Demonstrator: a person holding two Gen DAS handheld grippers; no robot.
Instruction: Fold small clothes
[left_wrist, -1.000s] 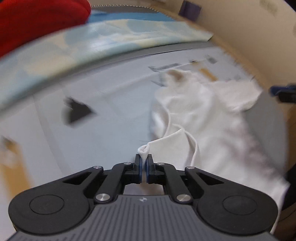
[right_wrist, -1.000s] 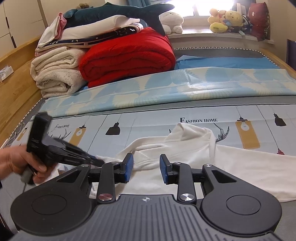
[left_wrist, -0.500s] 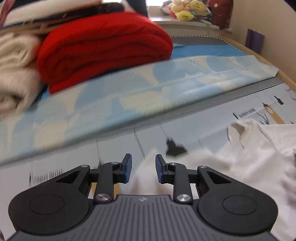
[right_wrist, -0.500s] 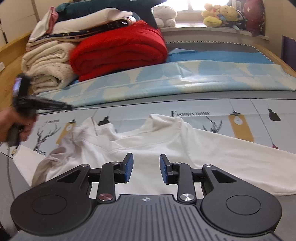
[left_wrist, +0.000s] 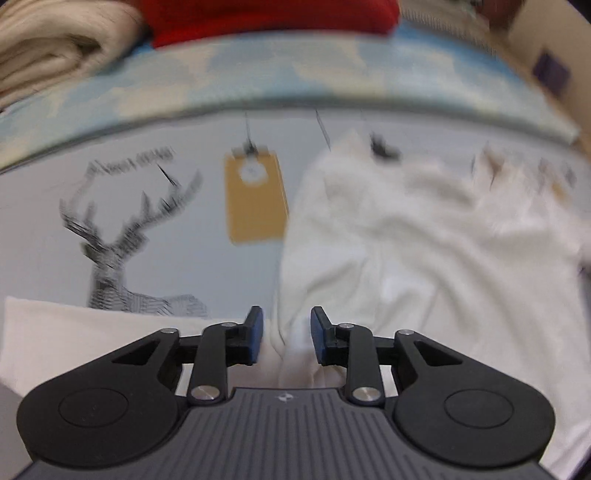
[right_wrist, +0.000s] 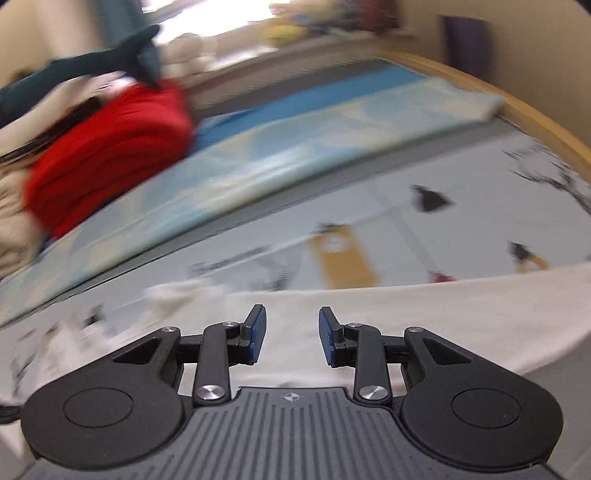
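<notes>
A white long-sleeved top (left_wrist: 406, 236) lies spread on the printed grey sheet (left_wrist: 155, 258). In the left wrist view its body fills the right half and one sleeve (left_wrist: 74, 332) runs out to the lower left. My left gripper (left_wrist: 284, 334) is open and low over the cloth where that sleeve meets the body, holding nothing. In the right wrist view the top (right_wrist: 424, 317) stretches across the frame, and my right gripper (right_wrist: 291, 332) is open just above it and empty. Both views are blurred by motion.
A folded red blanket (right_wrist: 110, 147), cream blankets (left_wrist: 48, 51) and a dark plush shark (right_wrist: 85, 62) are stacked at the back left. A light-blue patterned mat (right_wrist: 258, 158) lies behind the sheet. The wooden bed frame (right_wrist: 517, 110) runs along the right.
My left gripper let go of the cloth, opened, and swung down over the sleeve and body. My right gripper stayed open and swung right and lower over the top.
</notes>
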